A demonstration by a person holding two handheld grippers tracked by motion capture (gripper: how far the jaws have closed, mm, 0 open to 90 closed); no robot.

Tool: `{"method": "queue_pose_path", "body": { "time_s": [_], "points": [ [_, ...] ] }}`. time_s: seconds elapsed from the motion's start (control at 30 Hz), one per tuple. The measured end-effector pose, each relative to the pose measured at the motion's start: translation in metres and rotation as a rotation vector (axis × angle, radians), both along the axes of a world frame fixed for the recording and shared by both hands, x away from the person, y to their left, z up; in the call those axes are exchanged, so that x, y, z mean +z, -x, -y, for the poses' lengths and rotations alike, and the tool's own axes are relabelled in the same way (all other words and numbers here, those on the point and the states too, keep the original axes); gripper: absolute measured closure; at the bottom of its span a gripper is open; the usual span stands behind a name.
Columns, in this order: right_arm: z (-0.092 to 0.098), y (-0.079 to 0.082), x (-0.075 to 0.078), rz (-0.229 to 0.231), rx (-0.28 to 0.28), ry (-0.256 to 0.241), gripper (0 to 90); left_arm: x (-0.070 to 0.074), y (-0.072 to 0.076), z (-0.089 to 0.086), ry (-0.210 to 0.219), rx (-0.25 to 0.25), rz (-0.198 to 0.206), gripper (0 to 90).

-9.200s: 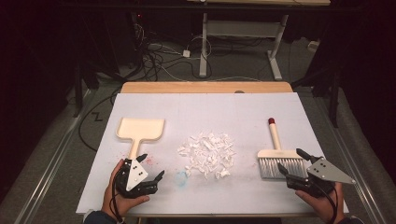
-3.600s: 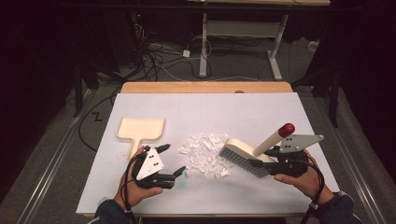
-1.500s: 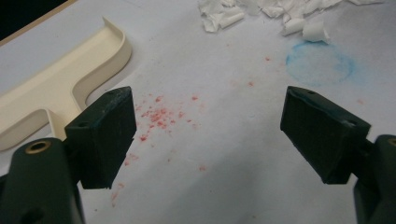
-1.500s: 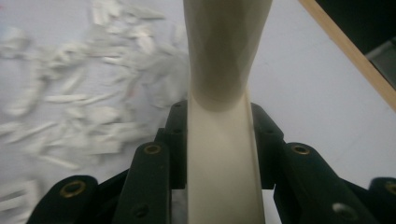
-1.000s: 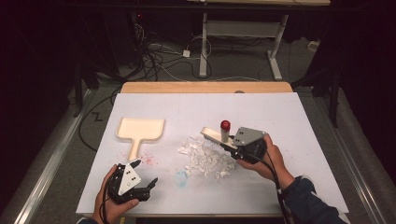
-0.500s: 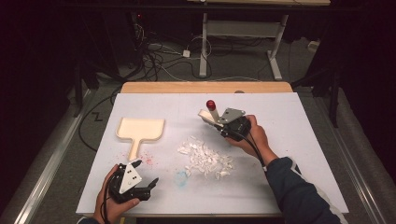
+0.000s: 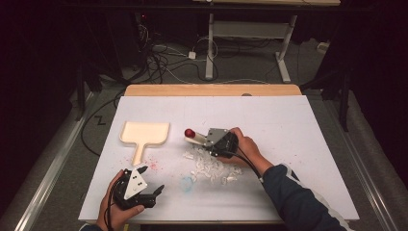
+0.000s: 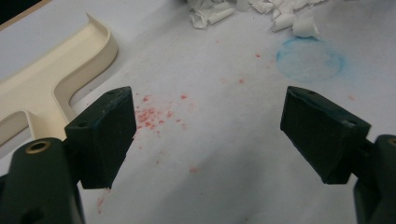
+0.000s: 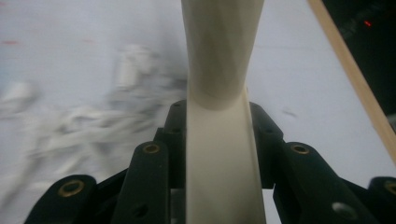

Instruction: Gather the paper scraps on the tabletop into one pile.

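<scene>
The right tool is clamped on the cream handle of the brush, held over the far edge of the paper scraps near the middle of the counter, its red-tipped end pointing toward the dustpan. A stroke made too fast or too shallow would likely scatter the light scraps past the dustpan, which lies loose and could slide if pushed. The right forearm reaches in diagonally, wrist bent toward the pan. The left tool rests low at the near edge, jaws spread apart and holding nothing, just beside the dustpan's handle.
</scene>
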State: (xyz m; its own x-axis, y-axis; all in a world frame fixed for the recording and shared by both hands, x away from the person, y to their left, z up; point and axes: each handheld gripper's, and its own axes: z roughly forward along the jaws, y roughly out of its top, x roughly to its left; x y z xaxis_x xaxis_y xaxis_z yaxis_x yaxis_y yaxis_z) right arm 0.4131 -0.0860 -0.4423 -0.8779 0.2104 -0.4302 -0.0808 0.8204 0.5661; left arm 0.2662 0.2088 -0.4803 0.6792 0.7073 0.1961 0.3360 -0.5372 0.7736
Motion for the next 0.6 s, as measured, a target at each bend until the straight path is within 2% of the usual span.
{"method": "queue_pose_path", "body": {
  "time_s": [0.07, 0.17, 0.2, 0.33, 0.47, 0.6],
  "points": [
    [0.003, 0.012, 0.002, -0.009, 0.044, -0.004, 67.1, 0.000, 0.000, 0.000, -0.007, -0.006, 0.012, 17.5],
    [0.014, 0.023, 0.009, -0.051, 0.113, -0.020, 67.3, 0.000, 0.001, 0.001, -0.009, -0.009, -0.004, 17.5],
    [0.019, 0.025, 0.012, -0.066, 0.124, -0.031, 67.4, 0.000, 0.001, 0.001, -0.014, -0.012, -0.004, 17.4],
    [0.035, 0.029, 0.023, -0.079, 0.129, -0.100, 67.7, 0.001, 0.000, 0.002, -0.009, -0.009, -0.001, 17.5],
    [0.045, 0.023, 0.034, -0.051, 0.084, -0.141, 67.6, 0.001, -0.001, 0.003, -0.012, -0.013, 0.000, 17.5],
    [0.052, 0.004, 0.044, -0.038, -0.006, -0.196, 67.6, 0.001, -0.001, 0.003, -0.004, -0.012, 0.000, 17.5]
  ]
}}
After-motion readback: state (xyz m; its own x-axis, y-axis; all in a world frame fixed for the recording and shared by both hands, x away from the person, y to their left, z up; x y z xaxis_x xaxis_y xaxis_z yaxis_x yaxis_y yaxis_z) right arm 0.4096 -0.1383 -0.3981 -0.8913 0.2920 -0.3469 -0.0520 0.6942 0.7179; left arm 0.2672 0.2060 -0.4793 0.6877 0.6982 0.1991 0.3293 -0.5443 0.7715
